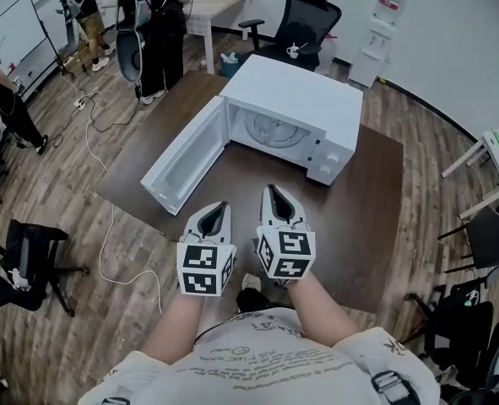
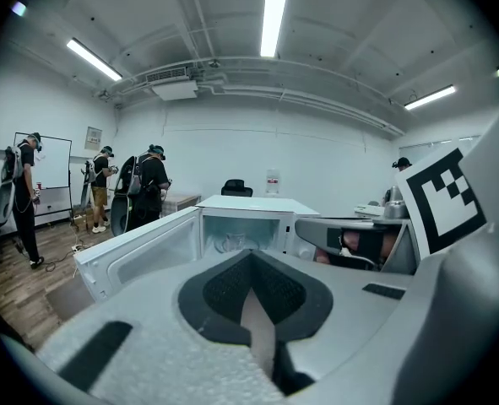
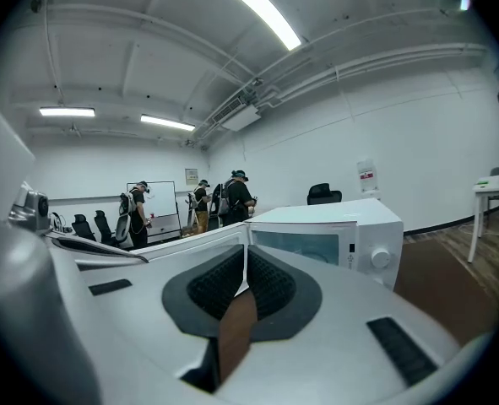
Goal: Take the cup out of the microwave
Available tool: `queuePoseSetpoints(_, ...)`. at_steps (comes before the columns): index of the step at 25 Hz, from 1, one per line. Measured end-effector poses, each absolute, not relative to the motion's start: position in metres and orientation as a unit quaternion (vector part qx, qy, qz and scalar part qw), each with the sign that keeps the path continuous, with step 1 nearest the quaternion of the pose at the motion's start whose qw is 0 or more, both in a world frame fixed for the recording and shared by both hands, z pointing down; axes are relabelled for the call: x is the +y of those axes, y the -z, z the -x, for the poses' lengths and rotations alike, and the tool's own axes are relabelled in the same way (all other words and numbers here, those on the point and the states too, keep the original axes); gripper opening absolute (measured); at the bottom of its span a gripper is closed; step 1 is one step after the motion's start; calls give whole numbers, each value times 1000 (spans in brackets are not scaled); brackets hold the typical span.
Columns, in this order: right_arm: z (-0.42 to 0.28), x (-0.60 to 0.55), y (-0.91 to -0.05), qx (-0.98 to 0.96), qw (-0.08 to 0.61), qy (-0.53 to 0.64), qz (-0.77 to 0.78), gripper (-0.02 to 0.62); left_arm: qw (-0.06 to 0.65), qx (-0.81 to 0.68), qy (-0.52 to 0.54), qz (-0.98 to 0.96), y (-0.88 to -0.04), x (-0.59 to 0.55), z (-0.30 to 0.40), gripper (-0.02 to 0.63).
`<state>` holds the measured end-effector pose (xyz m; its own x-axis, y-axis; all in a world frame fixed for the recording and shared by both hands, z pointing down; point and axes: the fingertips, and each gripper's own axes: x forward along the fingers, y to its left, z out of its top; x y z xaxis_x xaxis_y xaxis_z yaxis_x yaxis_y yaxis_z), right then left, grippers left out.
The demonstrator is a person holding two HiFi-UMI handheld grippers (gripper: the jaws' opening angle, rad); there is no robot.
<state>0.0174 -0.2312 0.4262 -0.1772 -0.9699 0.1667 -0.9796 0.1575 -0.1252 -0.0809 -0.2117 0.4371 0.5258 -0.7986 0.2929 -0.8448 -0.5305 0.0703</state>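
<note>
Both claws, left gripper (image 1: 216,207) and right gripper (image 1: 274,192), sit closed and empty before the open white microwave (image 1: 300,91), where a clear, glassy cup (image 2: 230,243) shows faintly inside.

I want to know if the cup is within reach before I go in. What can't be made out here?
- Head view: the roof of the microwave covers most of the cavity; no cup shows.
- Left gripper view: a pale shape inside is too small to name.
- Right gripper view: the body of the right claw cuts off the cavity's lower part.
</note>
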Motion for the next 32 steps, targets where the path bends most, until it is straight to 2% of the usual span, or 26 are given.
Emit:
queuePoseSetpoints(5, -29, -280, -443, -752, 30, -113, -649, 17, 124, -472, -114, -865, -446, -260, 75, 14)
queuePoseSetpoints(17, -69, -387, -509, -734, 86, -134, -661, 18, 125, -477, -138, -859, -460, -339, 45, 14)
queuePoseSetpoints(20, -73, -405, -523, -733, 92, -146, -658, 76, 126, -475, -152, -858, -466, -345, 41, 14)
queuePoseSetpoints(32, -80, -474, -586, -710, 145, -172, -667, 99, 129, -469, -185, -854, -486, -370, 51, 14)
